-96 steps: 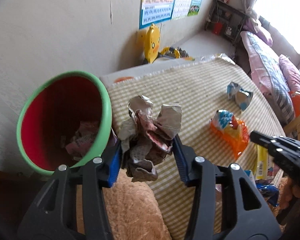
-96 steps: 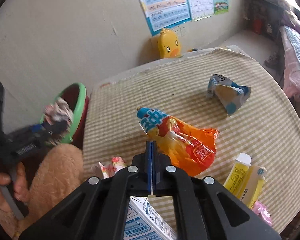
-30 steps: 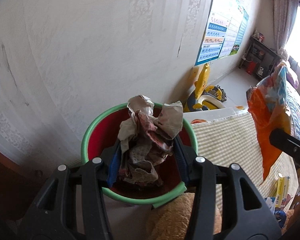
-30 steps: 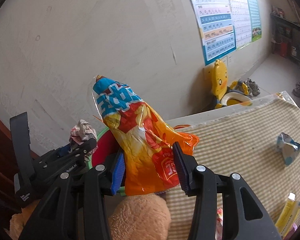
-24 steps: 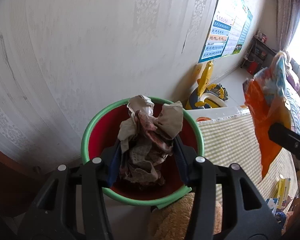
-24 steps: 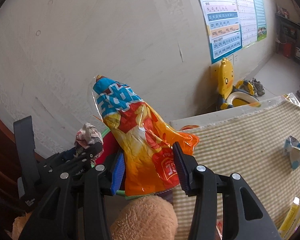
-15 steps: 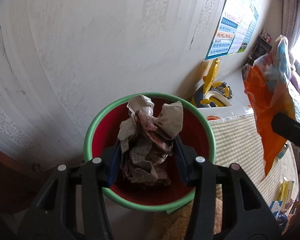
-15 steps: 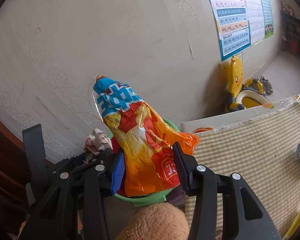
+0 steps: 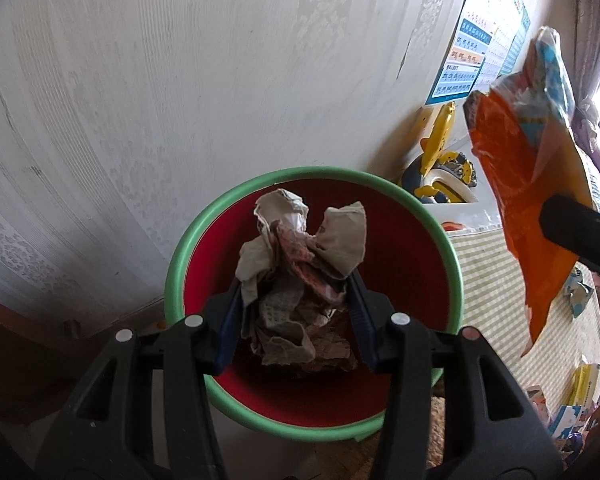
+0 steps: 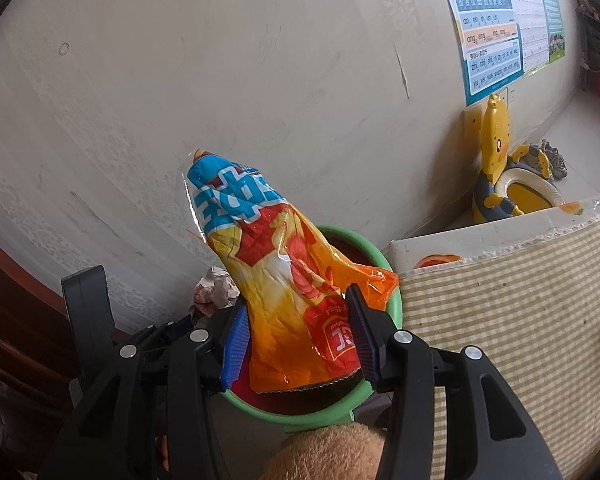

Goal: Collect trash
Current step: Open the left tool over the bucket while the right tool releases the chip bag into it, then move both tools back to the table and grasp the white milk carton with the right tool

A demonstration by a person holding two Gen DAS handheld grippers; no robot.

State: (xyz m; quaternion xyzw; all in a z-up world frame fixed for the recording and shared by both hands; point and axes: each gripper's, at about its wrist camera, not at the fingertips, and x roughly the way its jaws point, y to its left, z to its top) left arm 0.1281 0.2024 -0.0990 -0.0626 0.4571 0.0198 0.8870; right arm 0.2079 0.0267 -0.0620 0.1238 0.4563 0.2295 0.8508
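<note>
A red bin with a green rim stands on the floor against the wall. My left gripper hangs over the bin's mouth, shut on a crumpled wad of paper. In the right wrist view, an orange and blue snack bag stands upright between the blue pads of my right gripper. Its jaws are opening, and the bag still stays up between them. The bag's lower end hangs above the bin's rim. The left wrist view shows the snack bag at the right, beside the bin.
The table with a checked cloth ends just right of the bin, with more wrappers lying on it. A yellow duck potty sits by the wall under posters. A brown plush thing is below the bin.
Both grippers have come closer over the bin, which now fills more of both views. The right jaws stand slightly wider around the snack bag. The left grip is unchanged.
</note>
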